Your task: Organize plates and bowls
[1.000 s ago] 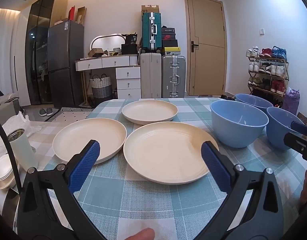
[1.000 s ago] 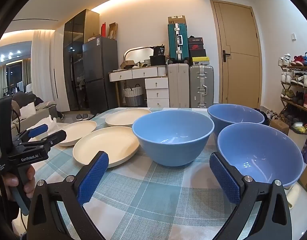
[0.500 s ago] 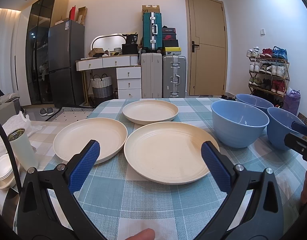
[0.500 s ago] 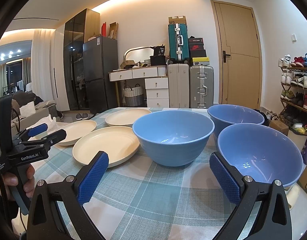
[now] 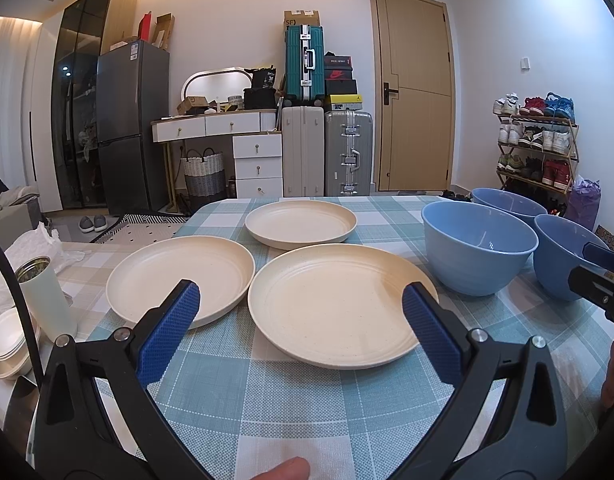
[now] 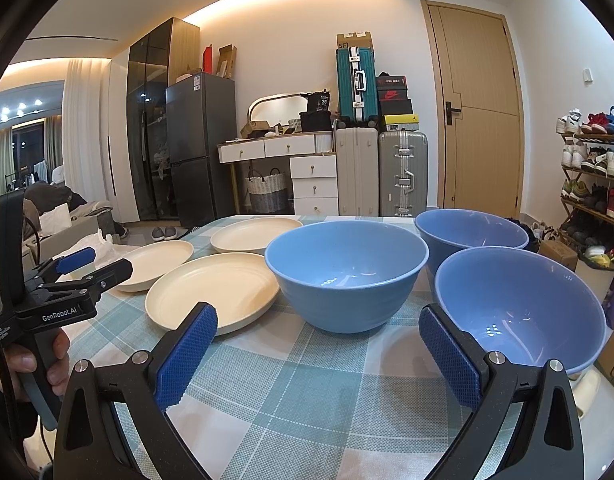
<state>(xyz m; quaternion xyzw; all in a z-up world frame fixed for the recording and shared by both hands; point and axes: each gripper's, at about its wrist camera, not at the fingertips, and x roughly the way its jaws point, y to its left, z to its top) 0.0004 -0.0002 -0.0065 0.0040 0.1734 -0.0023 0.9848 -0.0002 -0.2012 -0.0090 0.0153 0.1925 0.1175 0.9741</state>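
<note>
Three cream plates lie apart on the checked tablecloth: a near plate [image 5: 339,304], a left plate [image 5: 179,276] and a far plate [image 5: 301,224]. Right of them stand three blue bowls: a middle bowl [image 6: 347,272], a far bowl [image 6: 471,232] and a near right bowl [image 6: 519,308]. My left gripper [image 5: 303,308] is open, hovering just before the near plate with nothing between its fingers. My right gripper [image 6: 319,332] is open and empty in front of the middle bowl and the near right bowl.
At the table's left edge stand a pale green tumbler [image 5: 47,296], a stack of small white dishes [image 5: 9,340] and crumpled tissue [image 5: 31,248]. A hand holds the left gripper's handle [image 6: 47,320]. Suitcases [image 5: 327,152], a dresser and a shoe rack [image 5: 535,140] line the far wall.
</note>
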